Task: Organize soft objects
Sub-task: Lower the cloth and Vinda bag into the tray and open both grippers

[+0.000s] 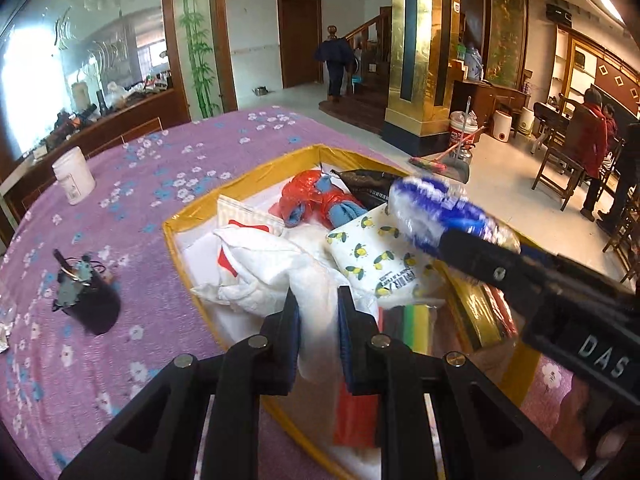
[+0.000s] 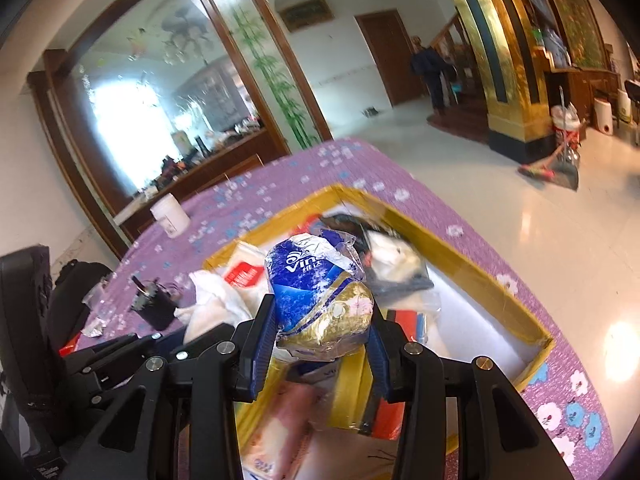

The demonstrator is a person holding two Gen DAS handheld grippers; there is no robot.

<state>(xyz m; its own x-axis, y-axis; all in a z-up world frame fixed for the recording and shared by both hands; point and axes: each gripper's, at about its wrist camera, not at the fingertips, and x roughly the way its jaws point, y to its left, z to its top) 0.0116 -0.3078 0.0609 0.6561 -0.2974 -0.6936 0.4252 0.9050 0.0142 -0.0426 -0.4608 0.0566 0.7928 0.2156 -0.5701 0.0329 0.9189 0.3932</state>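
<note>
My right tool (image 2: 320,336) is clamped on the blue tissue pack (image 2: 316,296), crinkled wrapper bulging between both pads, and it hangs above the gold-edged box (image 2: 472,256) near the box's near end. From the left camera that same pack (image 1: 432,212) sits over the box's right rim, close to the lemon-print pack (image 1: 372,256). My left tool (image 1: 318,312) has its pads pressed on a fold of the white cloth (image 1: 272,264), which drapes over the box's near-left side. The red bag bundle (image 1: 316,200) lies toward the far corner. Inside, the right half shows bare white floor along the wall. On the purple desk (image 1: 160,184), the dark cup (image 1: 92,296) stands just left of the box, the white jar (image 1: 74,174) well apart.
</note>
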